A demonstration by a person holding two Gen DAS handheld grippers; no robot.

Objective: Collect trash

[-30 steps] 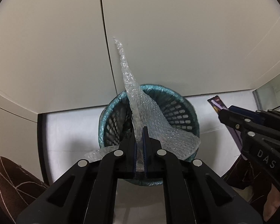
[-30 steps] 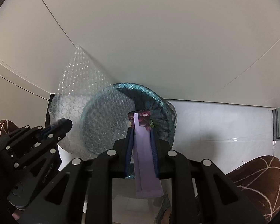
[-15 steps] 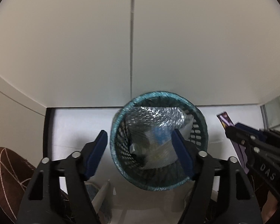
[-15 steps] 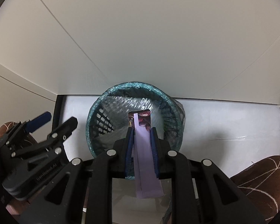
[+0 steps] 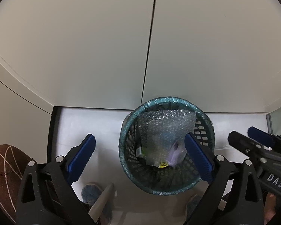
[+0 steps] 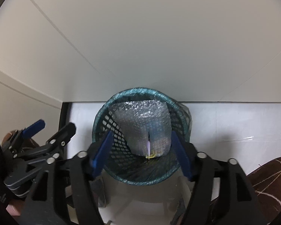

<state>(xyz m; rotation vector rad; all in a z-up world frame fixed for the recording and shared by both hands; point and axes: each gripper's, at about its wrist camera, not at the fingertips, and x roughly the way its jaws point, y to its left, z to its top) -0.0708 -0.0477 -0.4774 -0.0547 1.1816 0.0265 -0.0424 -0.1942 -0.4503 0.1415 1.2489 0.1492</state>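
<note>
L tongs (image 5: 140,157) wide, just opened, empty | R tongs (image 6: 142,153) just opened, empty | wrap (image 5: 164,129) + purple wrapper (image 5: 175,152) in bin (image 5: 125,131) on floor | both look light, soft, crushable; if regrabbing, pinch an edge

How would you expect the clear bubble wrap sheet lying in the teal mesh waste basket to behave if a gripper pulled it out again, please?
The clear bubble wrap sheet would probably be floppy, since it lies bent against the wall of the teal mesh waste basket. It looks thin and air-filled, so likely very light. The purple wrapper lying on it might get dragged along.
</note>
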